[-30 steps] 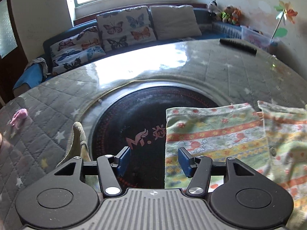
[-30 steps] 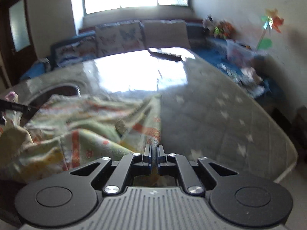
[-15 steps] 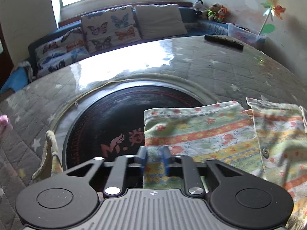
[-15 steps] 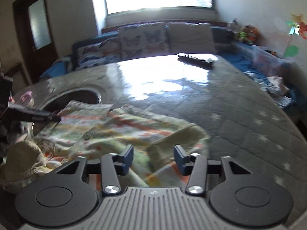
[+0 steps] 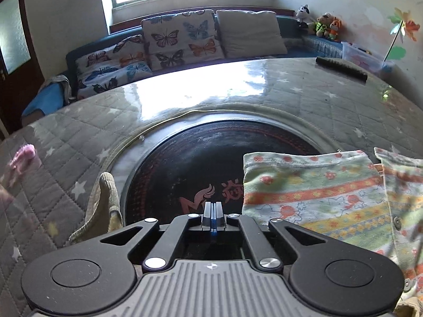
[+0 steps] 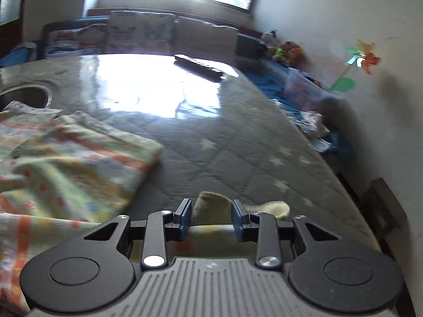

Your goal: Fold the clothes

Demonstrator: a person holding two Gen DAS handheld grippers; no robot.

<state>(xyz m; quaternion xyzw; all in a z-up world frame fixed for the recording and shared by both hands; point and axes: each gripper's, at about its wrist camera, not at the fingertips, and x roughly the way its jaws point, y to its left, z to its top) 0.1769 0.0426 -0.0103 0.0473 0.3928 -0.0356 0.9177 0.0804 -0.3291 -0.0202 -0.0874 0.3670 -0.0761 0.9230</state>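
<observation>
A striped, flower-printed baby garment [image 5: 317, 198] lies flat on the round table, to the right of my left gripper [image 5: 211, 211]. That gripper is shut with nothing seen between its pads, over the dark centre disc [image 5: 198, 163]. A ribbed yellow-green cuff [image 5: 103, 200] sticks up at its left. In the right wrist view the garment [image 6: 71, 158] lies folded at the left. My right gripper [image 6: 210, 216] is open, its pads on either side of a ribbed green cuff [image 6: 208, 206].
The table has a grey quilted star cover [image 5: 330, 100] under glossy plastic. A black remote [image 5: 341, 67] lies at its far right. A pink cloth [image 5: 22, 155] lies at the left. A sofa with butterfly cushions [image 5: 179, 39] stands behind. The table edge [image 6: 351, 206] is close on the right.
My left gripper closed, then moved left off the garment's edge and is now shut over the disc. My right gripper released the garment, opened and moved right to the cuff.
</observation>
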